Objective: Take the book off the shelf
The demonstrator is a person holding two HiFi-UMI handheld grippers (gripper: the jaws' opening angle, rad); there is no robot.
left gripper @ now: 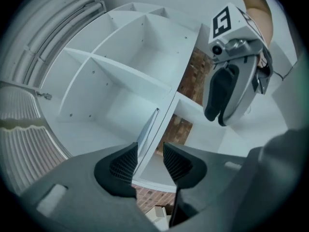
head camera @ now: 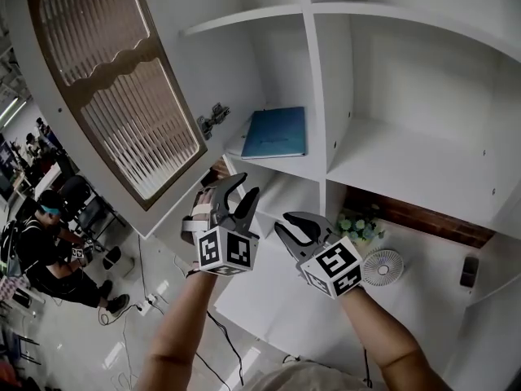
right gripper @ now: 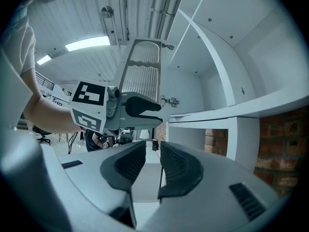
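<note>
The task stood at the approach: the book (head camera: 275, 133) had not been touched. It lay flat, blue cover up, on a board of the white shelf (head camera: 407, 163), in the left compartment beside the upright divider, its near edge close to the board's front edge. The louvred door (head camera: 114, 88) of the unit hung open to the left.

Both tools were held below and in front of that board, well apart from the book. The left hand-held gripper (head camera: 242, 191) pointed up toward the book's compartment. Its jaws stood apart, and its own view showed only the shelf beyond the gap between them. The right hand-held gripper (head camera: 295, 233) sat just beside it, lower and to the right. Its jaws were parted by a narrow gap and likewise held nothing.

The next move would probably fall to the left tool, being nearer. It would need to rise to the board's level and bring its jaws in over and under the book's near edge. A flat book offers little to pinch, so it might first need drawing forward past the board's edge.
</note>
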